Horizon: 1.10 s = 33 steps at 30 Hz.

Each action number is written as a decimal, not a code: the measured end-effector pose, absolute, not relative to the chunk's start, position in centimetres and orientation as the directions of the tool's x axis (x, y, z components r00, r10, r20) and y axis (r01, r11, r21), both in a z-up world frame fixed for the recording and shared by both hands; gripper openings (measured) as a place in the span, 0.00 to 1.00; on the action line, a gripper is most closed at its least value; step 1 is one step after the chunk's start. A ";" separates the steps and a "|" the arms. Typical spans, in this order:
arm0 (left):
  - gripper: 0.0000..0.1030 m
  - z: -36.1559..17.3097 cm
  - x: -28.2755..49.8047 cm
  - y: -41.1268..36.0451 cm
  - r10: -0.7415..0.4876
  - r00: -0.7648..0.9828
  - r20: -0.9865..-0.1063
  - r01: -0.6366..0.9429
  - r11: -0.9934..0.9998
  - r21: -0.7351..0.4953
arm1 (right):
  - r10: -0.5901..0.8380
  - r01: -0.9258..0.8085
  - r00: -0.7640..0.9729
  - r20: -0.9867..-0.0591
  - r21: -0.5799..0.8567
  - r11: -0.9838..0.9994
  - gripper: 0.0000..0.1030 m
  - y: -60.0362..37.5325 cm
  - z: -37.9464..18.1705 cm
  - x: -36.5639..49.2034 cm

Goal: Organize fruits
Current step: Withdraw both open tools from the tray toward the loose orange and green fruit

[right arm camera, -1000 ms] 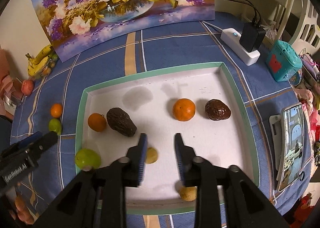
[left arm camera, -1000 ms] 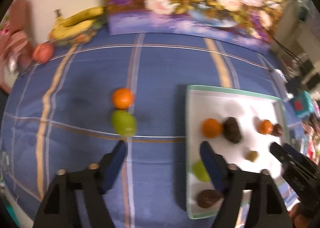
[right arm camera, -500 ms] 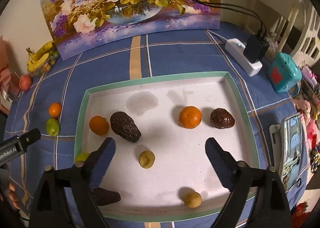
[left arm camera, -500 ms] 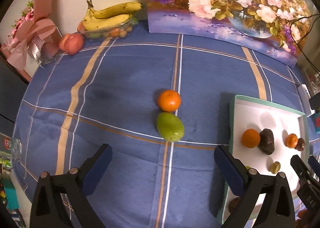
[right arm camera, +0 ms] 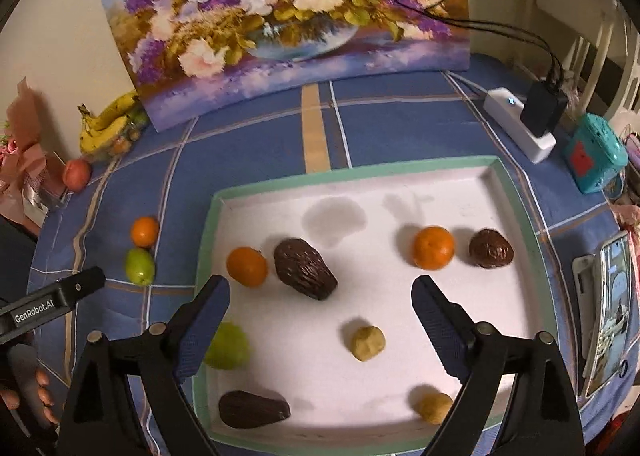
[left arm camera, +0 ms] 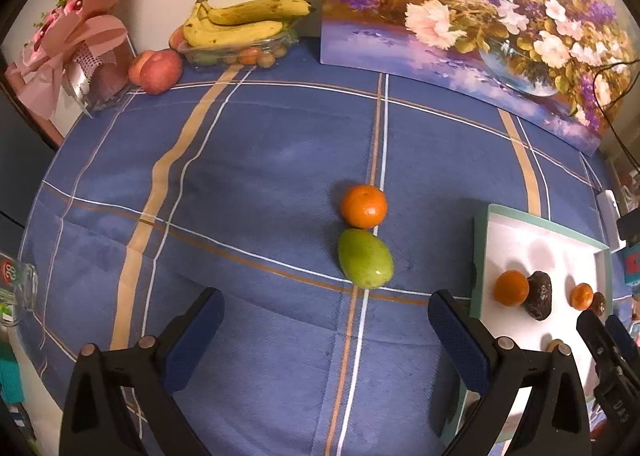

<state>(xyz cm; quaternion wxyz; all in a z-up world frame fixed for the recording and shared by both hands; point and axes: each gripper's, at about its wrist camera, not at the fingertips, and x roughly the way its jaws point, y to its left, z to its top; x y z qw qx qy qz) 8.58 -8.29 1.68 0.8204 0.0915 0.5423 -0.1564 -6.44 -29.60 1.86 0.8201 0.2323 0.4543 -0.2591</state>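
An orange [left arm camera: 363,205] and a green fruit [left arm camera: 364,258] lie touching on the blue cloth, left of a white tray with a green rim [left arm camera: 478,256]. My left gripper [left arm camera: 324,330] is open and empty, just short of the green fruit. In the right wrist view the tray [right arm camera: 352,175] holds two oranges [right arm camera: 247,266] [right arm camera: 433,247], dark brown fruits [right arm camera: 304,268] [right arm camera: 491,248] [right arm camera: 253,409], a green fruit [right arm camera: 229,346] and small tan fruits [right arm camera: 368,342] [right arm camera: 433,408]. My right gripper [right arm camera: 320,326] is open and empty above the tray's near half.
A flower painting [left arm camera: 480,23] leans on the back wall. Bananas in a clear dish [left arm camera: 240,27], a peach [left arm camera: 156,71] and a pink bouquet [left arm camera: 68,51] stand at the back left. A power strip [right arm camera: 520,123], teal box [right arm camera: 594,153] and phone [right arm camera: 608,304] lie right of the tray.
Both grippers have opened wide. The left one has swung left from the tray, so the loose orange and green fruit are now centred ahead. The right one has pulled back slightly.
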 end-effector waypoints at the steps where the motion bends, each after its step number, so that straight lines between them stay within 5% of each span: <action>1: 1.00 1.7 8.7 -8.0 -0.163 0.361 -0.918 0.352 0.935 -0.028 | -0.224 0.632 0.454 -0.862 0.134 0.763 0.90 -29.3 2.0 -6.2; 33: 1.00 2.8 16.4 1.8 -0.149 0.434 -0.889 0.213 0.975 -0.060 | -0.146 0.443 0.587 -0.796 0.166 0.881 0.90 -21.0 2.2 2.7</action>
